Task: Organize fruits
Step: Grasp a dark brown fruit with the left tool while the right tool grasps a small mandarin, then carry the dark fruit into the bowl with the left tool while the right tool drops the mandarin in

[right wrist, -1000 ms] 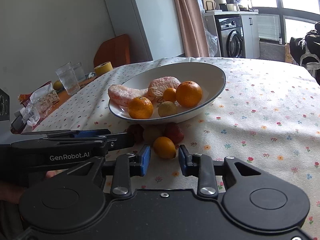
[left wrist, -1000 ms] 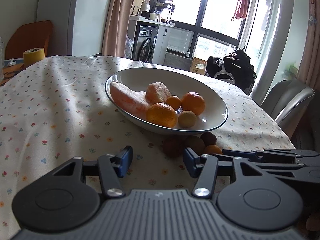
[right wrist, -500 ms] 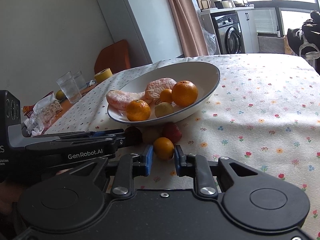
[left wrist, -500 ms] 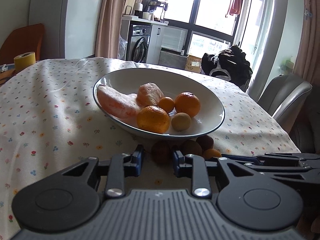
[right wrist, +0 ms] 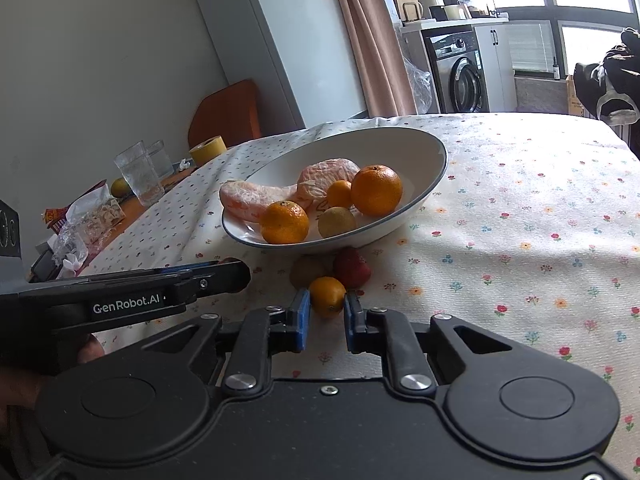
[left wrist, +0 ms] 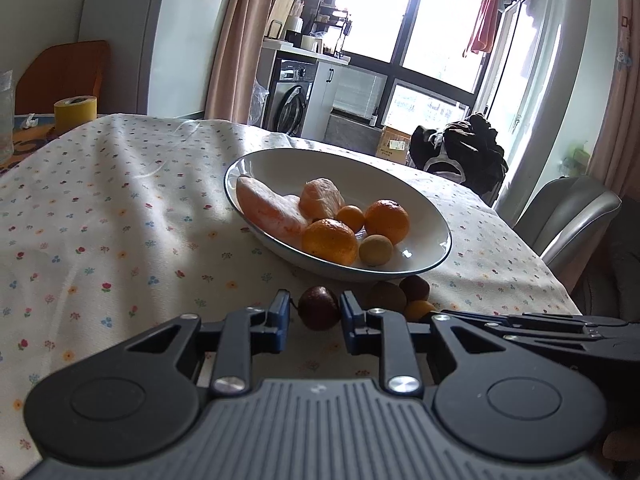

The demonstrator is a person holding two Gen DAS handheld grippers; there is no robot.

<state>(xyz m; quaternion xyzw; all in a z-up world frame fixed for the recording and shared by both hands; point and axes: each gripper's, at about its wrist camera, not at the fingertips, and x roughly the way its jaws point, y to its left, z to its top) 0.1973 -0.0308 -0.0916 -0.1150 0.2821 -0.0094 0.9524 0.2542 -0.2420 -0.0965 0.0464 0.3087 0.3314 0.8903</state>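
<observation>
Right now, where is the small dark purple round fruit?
In the left wrist view, the small dark purple round fruit lies on the flowered tablecloth, between the left gripper fingers, just in front of the white bowl.

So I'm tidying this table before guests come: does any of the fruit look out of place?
Yes. Four small fruits lie on the tablecloth in front of the bowl instead of in it: a dark one between the left gripper jaws, a small orange one between the right gripper jaws, plus a green one and a red one.
</observation>
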